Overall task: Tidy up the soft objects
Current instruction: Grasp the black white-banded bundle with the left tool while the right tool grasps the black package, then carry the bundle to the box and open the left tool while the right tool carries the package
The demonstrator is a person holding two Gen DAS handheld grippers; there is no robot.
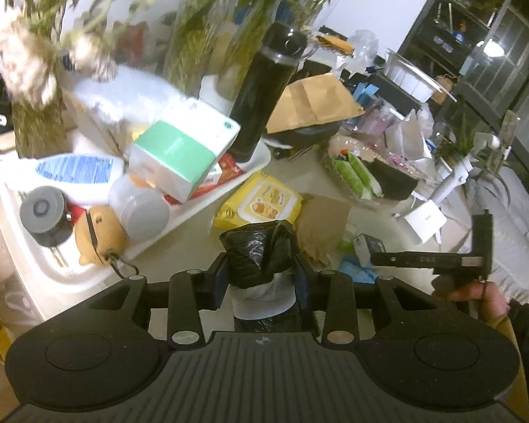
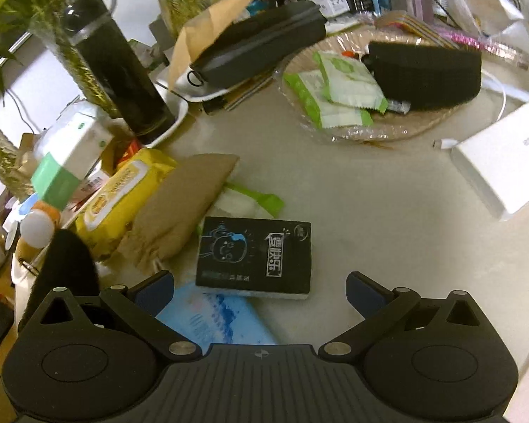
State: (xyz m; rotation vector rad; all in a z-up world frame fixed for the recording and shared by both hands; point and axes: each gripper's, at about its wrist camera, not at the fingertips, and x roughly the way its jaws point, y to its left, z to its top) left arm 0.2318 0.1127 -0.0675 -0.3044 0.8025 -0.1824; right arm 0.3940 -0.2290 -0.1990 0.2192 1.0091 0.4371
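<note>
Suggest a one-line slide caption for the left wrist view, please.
Left gripper shut on a black plastic bag roll above a cluttered table.

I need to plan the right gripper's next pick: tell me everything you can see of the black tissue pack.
The black tissue pack is a flat, soft-looking rectangular packet, glossy black on top with a blue cartoon face and white Chinese characters, pale along its near edge. It lies flat on the table, unopened as far as shows. Its near edge overlaps a blue packet; its far left corner meets a green-and-white pack. The open right gripper hovers just before it, not touching.
</note>
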